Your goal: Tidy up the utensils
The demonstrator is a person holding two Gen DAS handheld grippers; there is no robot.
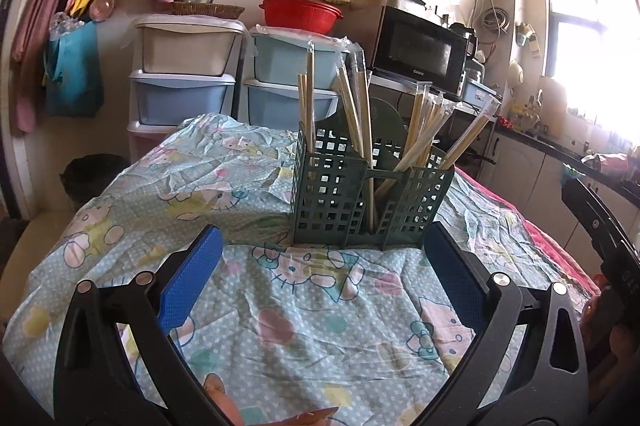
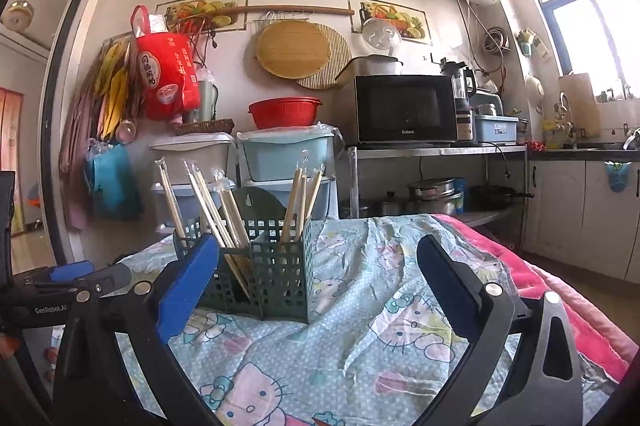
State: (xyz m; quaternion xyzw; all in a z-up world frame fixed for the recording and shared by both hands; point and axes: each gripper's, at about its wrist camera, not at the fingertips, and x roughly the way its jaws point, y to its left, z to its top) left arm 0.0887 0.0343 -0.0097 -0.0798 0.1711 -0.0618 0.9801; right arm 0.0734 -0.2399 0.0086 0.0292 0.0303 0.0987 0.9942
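A dark green slotted utensil holder [image 1: 368,194] stands on the cartoon-print cloth [image 1: 248,290]. Several wrapped wooden chopsticks [image 1: 352,110] stand in its compartments. My left gripper [image 1: 320,238] is open and empty, just in front of the holder. In the right wrist view the holder [image 2: 264,266] sits left of centre with chopsticks [image 2: 216,206] leaning in it. My right gripper [image 2: 316,246] is open and empty, to the right of the holder. The left gripper's body [image 2: 68,282] shows at the far left of that view.
Stacked plastic drawers [image 1: 180,90] with a red basin [image 1: 300,12] stand behind the table. A black microwave [image 2: 404,108] sits on a metal shelf with pots [image 2: 432,192] below. A kitchen counter [image 2: 584,154] runs on the right. A pink blanket [image 2: 560,290] lies under the cloth's right edge.
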